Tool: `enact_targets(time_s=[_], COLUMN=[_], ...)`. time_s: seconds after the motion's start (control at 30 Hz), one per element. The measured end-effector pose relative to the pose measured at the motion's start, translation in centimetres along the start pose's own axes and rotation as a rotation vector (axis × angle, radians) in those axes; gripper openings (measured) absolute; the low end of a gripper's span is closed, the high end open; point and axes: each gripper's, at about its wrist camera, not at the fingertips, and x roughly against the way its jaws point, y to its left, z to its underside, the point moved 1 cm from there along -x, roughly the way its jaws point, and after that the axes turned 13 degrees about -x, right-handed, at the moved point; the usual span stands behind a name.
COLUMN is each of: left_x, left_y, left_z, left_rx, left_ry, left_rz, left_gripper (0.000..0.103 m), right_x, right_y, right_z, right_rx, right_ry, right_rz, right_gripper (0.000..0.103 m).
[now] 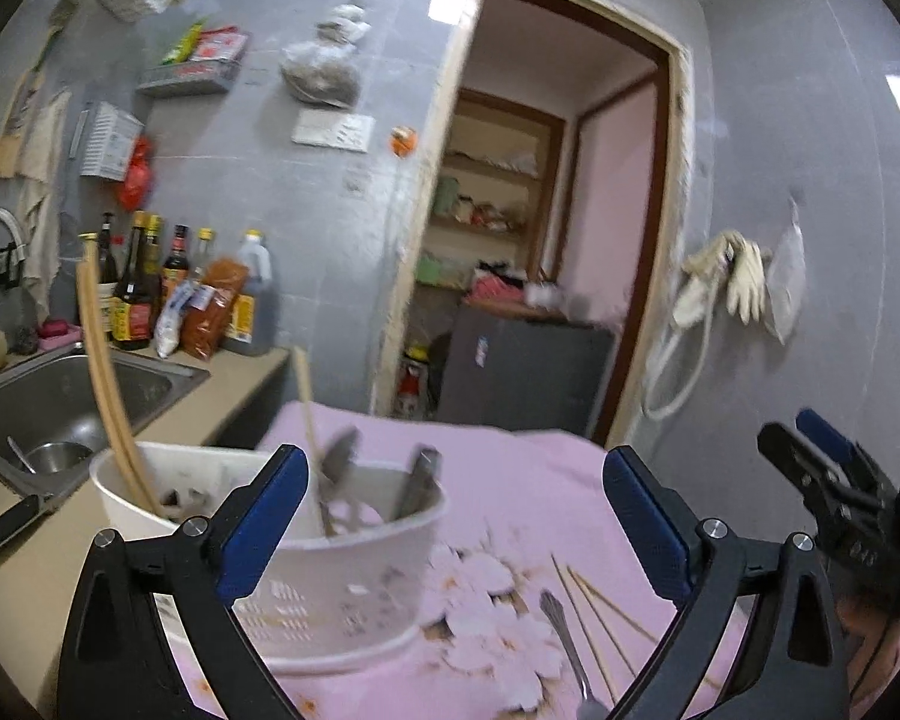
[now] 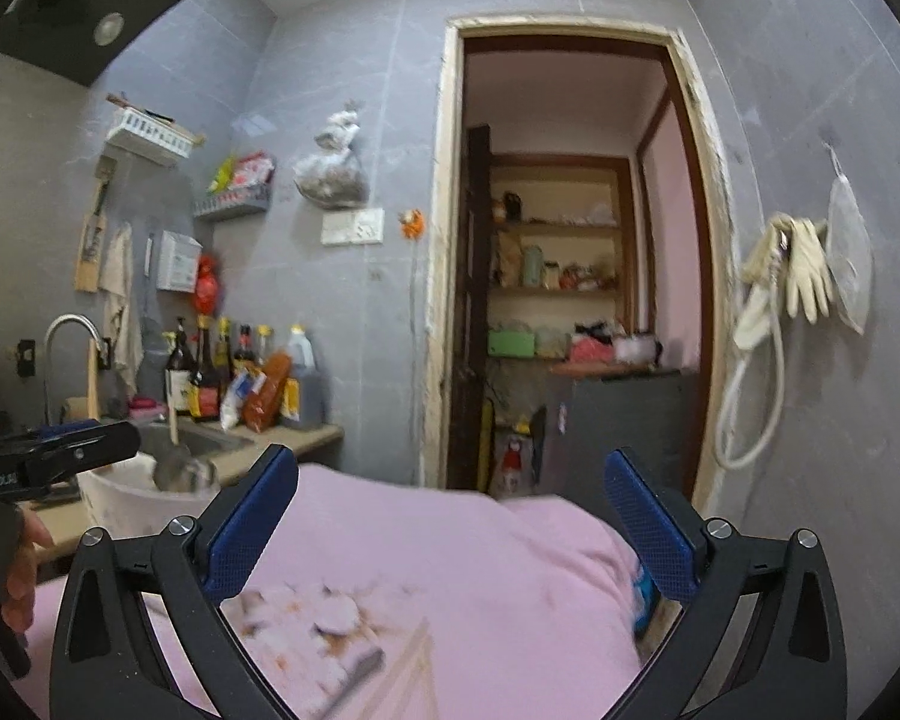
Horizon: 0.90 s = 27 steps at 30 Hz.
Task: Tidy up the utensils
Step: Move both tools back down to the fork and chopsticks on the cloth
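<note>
A white plastic utensil holder (image 1: 330, 546) stands on the pink flowered cloth (image 1: 510, 498) and holds long wooden chopsticks (image 1: 105, 384), a metal spoon (image 1: 336, 468) and other metal utensils. A metal spoon or fork (image 1: 567, 642) and thin bamboo skewers (image 1: 600, 618) lie on the cloth to its right. My left gripper (image 1: 450, 510) is open and empty, just above and behind the holder. My right gripper (image 2: 450, 516) is open and empty above the cloth; blurred utensils (image 2: 390, 660) lie below it. The holder also shows in the right wrist view (image 2: 132, 498).
A steel sink (image 1: 60, 402) with a bowl sits left of the holder, with sauce bottles (image 1: 168, 294) behind it on the counter. A knife handle (image 1: 0, 531) lies at the counter's left edge. An open doorway (image 1: 540, 240) is ahead; gloves (image 1: 738, 276) hang on the right wall.
</note>
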Motion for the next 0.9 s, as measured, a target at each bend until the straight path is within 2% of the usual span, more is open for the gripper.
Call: enact_targets(time_s=[0.33, 0.63, 0.73, 0.9], left_x=[-3.2, -6.1, -7.0, -8.8], left_y=[-5.4, -7.4, -7.3, -7.7], left_z=[4.1, 7.1, 7.5, 7.7], left_rx=[-0.122, -0.149, -0.123, -0.11], left_ry=[0.192, 0.389, 0.438, 0.522], left_rz=[0.077, 0.151, 0.174, 0.237], left_gripper=[0.097, 0.096, 0.094, 0.066], right_x=[0.3, -0.5, -1.0, -2.0], right_y=[-4.6, -5.7, -5.6, -5.4], right_z=[3.2, 5.5, 6.2, 7.0], right_rx=[-0.043, -0.038, -0.024, -0.01], right_ry=[0.177, 0.348, 0.405, 0.492], right_rz=[0.073, 0.044, 0.024, -0.002], right_gripper=[0.103, 0.103, 0.098, 0.07])
